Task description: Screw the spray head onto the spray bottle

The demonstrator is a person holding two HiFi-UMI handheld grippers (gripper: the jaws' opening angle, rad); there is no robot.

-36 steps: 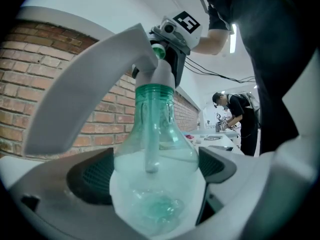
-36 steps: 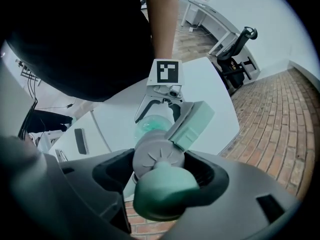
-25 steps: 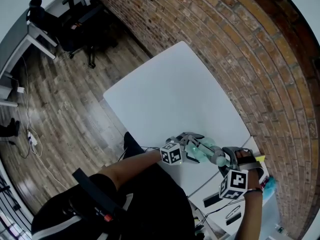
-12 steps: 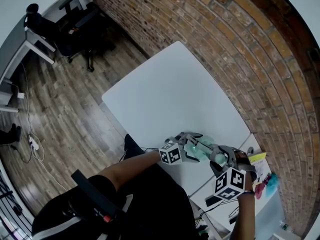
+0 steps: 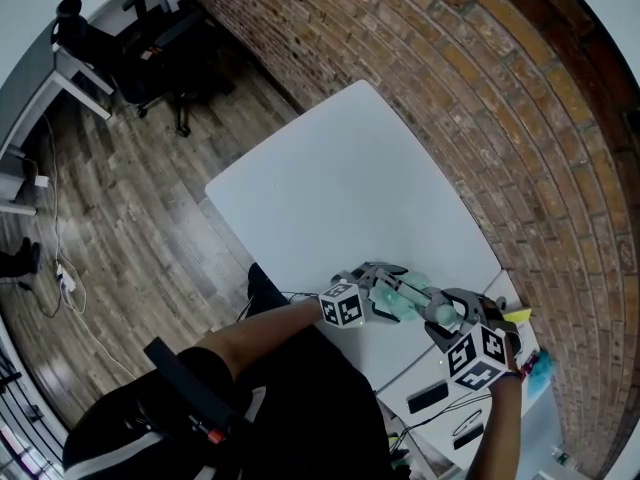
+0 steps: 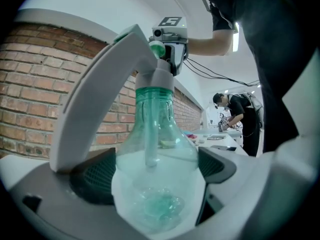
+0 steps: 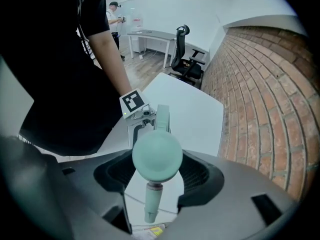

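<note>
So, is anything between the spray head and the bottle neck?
Nothing visible. The spray head already sits on the neck of the spray bottle, its tube down inside. The left gripper clamps the bottle's body; the right gripper is shut on the head.

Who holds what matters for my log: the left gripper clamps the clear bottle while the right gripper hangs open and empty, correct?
No. The left gripper does clamp the bottle, but the right gripper is not empty: the right gripper view shows its fingers shut on the teal spray head.
</note>
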